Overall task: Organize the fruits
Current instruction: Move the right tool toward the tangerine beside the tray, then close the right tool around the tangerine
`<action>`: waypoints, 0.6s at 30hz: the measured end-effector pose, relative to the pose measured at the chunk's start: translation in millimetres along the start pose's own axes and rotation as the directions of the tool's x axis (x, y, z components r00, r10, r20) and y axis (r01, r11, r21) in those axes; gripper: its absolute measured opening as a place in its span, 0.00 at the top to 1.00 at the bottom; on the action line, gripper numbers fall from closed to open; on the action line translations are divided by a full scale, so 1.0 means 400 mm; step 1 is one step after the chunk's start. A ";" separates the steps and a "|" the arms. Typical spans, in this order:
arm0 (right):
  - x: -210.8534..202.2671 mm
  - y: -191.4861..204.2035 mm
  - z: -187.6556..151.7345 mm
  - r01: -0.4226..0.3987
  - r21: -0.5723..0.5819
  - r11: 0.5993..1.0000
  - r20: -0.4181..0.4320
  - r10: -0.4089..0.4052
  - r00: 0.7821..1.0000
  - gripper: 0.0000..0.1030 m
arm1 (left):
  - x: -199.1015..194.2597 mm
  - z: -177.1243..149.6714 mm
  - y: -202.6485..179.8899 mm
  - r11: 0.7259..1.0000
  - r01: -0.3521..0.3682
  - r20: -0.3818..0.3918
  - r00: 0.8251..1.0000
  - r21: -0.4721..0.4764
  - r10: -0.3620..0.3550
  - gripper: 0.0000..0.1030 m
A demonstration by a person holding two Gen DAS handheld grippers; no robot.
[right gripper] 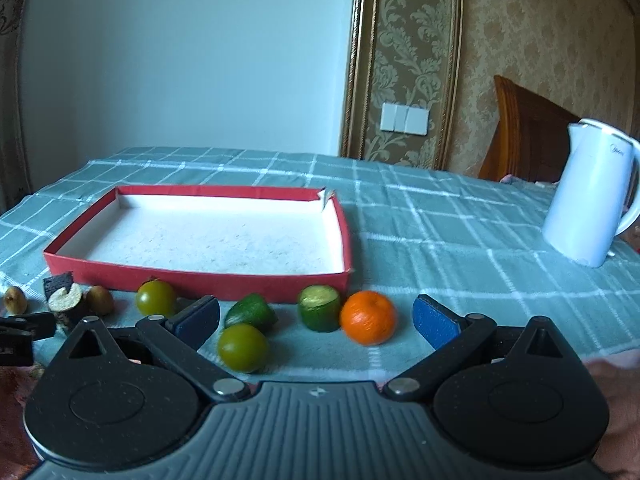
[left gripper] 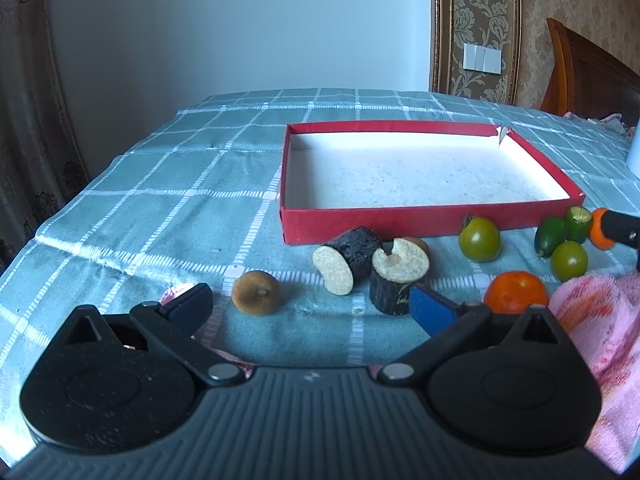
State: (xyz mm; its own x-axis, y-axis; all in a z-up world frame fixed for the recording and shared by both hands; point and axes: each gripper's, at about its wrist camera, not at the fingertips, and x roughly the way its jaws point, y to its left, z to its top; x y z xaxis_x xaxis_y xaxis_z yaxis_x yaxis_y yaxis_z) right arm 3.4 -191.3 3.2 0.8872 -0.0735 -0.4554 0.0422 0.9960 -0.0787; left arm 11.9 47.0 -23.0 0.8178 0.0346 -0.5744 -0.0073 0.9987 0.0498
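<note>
My left gripper [left gripper: 310,306] hangs low, its jaws spread wide with nothing between them, the blue-padded fingers [left gripper: 434,308] angled outward and pointing forward. My right gripper [right gripper: 316,316] sits at much the same low height, its jaws equally wide apart and holding nothing, blue pads [right gripper: 434,322] facing inward. In the right wrist view the tip of my left gripper shows at the left edge; in the left wrist view a black finger of my right gripper shows at the right edge.
</note>
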 end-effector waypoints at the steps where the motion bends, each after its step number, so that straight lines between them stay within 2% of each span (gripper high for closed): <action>1: -0.002 -0.008 0.002 0.011 -0.004 1.000 0.008 -0.011 1.000 0.00 | 0.000 0.001 0.003 1.000 -0.002 0.005 1.000 -0.002 0.002 0.00; 7: -0.003 -0.068 0.016 0.032 0.014 0.999 0.026 -0.033 0.999 0.00 | 0.000 -0.009 0.010 1.000 0.022 -0.003 1.000 0.018 -0.022 0.00; 13: 0.012 -0.104 -0.009 0.057 -0.038 0.998 0.018 -0.056 0.998 0.01 | 0.000 -0.022 0.011 0.998 0.046 -0.007 0.999 0.038 -0.046 0.00; 18: 0.016 -0.118 -0.022 -0.011 -0.010 1.000 0.011 0.011 1.000 0.10 | 0.008 -0.027 0.003 0.996 0.082 -0.024 0.996 0.041 -0.081 0.00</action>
State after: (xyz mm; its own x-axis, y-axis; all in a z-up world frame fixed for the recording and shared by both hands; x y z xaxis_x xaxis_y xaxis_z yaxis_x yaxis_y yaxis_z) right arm 3.3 -239.1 -3.8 0.8925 -0.0624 -0.4467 0.0281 0.9962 -0.0830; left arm 8.4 48.9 -33.7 0.8015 -0.0458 -0.5963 0.0836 0.9958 0.0359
